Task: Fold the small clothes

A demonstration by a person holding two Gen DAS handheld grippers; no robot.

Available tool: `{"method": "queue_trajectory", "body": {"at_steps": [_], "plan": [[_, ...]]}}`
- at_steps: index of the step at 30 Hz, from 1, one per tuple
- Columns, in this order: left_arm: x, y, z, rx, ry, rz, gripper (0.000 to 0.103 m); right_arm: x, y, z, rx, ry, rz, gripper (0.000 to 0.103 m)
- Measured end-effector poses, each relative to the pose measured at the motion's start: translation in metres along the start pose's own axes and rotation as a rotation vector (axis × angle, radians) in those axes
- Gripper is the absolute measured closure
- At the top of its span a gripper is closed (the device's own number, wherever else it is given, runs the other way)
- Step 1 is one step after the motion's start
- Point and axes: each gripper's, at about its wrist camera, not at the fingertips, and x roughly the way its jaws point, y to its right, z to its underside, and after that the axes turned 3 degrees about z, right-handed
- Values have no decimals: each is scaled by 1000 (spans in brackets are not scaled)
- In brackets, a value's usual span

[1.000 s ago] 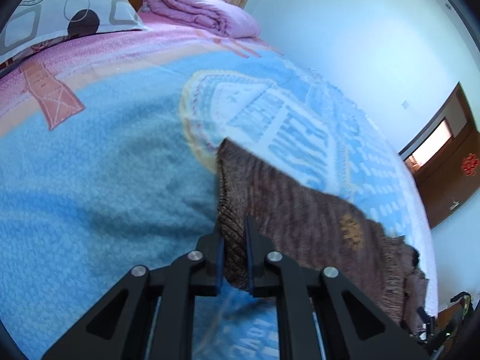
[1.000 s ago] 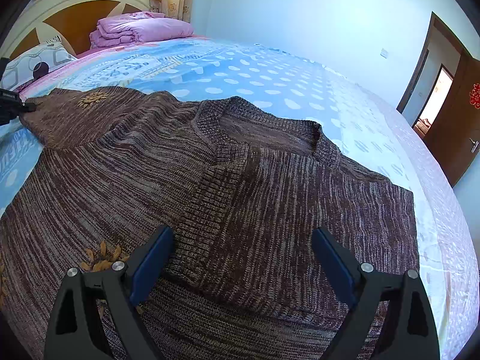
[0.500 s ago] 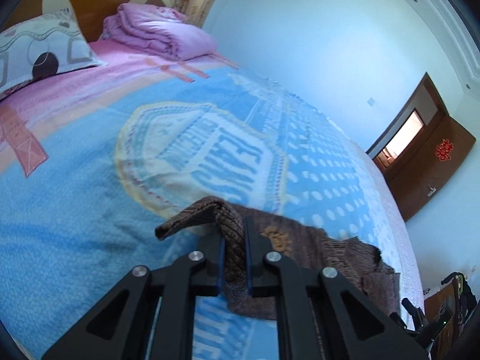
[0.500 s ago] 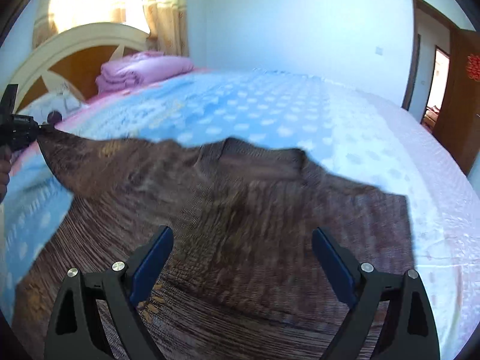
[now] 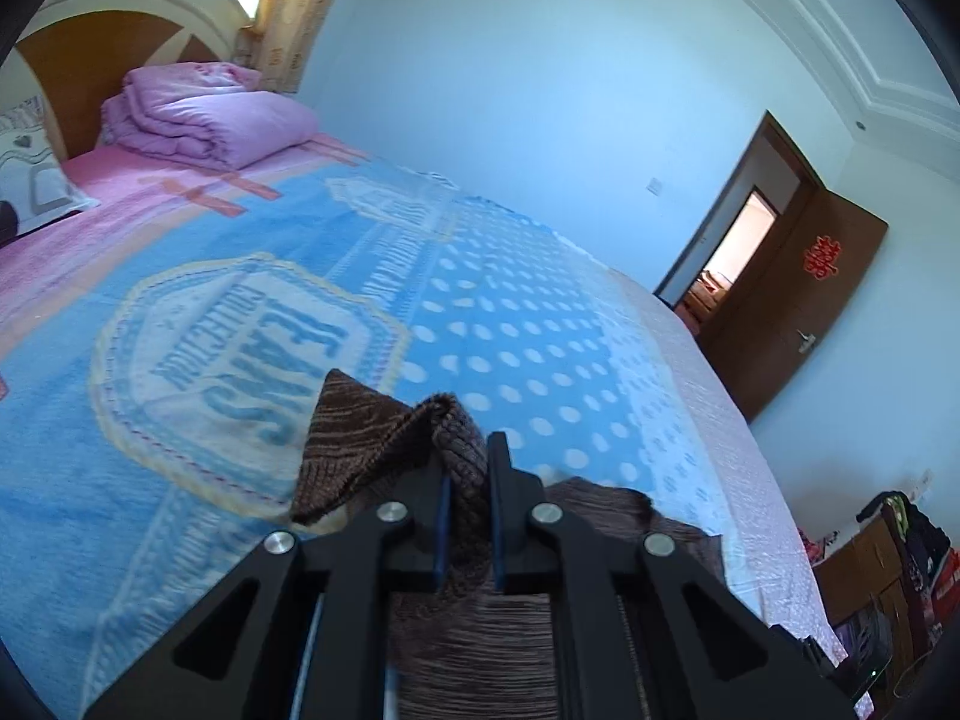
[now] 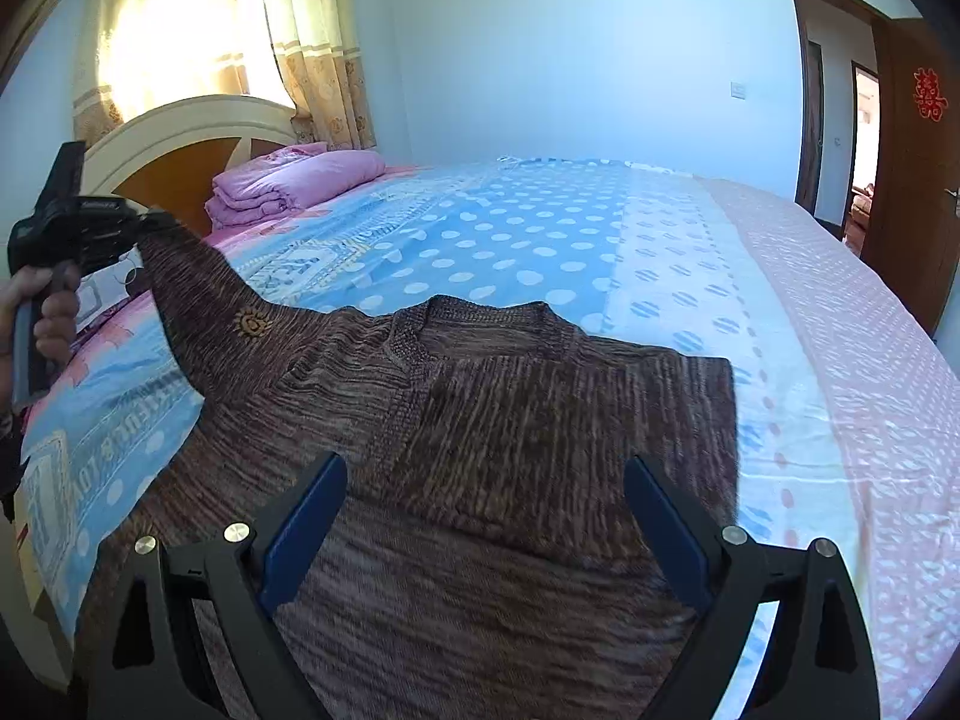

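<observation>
Brown knit fills both views: the sweater (image 6: 480, 480) lies spread on the bed (image 6: 690, 300), neck opening towards the far side, a small gold sun emblem (image 6: 251, 324) stitched on the sleeve. My left claw (image 5: 467, 480) is clamped tight on that sleeve's ribbed cuff (image 5: 462, 450), holding it up off the blanket so the sleeve slopes down to the sweater's body. My right claw (image 6: 486, 510) hovers over the sweater's middle, blue pads wide apart, gripping nothing. On the blue blanket (image 5: 180, 420), upside down from my side, I read "JEANS" and "COLLECTION" inside a cream badge; more lettering beside it is too blurred. A red paper character (image 6: 929, 95) hangs on the brown door. Folded pink quilt (image 6: 288, 183) sits by the headboard.
</observation>
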Motion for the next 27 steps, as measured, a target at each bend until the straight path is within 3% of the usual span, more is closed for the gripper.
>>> {"method": "queue_trajectory", "body": {"at_steps": [9, 16, 19, 21, 25, 27], "plan": [[50, 75, 47, 65, -69, 83, 92, -28, 13, 28, 11, 2, -8, 9], [105, 128, 118, 225, -175, 18, 92, -21, 12, 55, 31, -29, -30, 9], [118, 144, 146, 348, -237, -44, 80, -18, 10, 63, 28, -24, -34, 9], [113, 153, 159, 432, -249, -31, 67, -18, 10, 68, 31, -14, -34, 9], [76, 153, 164, 558, -158, -35, 40, -15, 15, 73, 56, -19, -50, 9], [60, 138, 157, 566, -113, -72, 27, -16, 16, 73, 61, -10, -43, 9]]}}
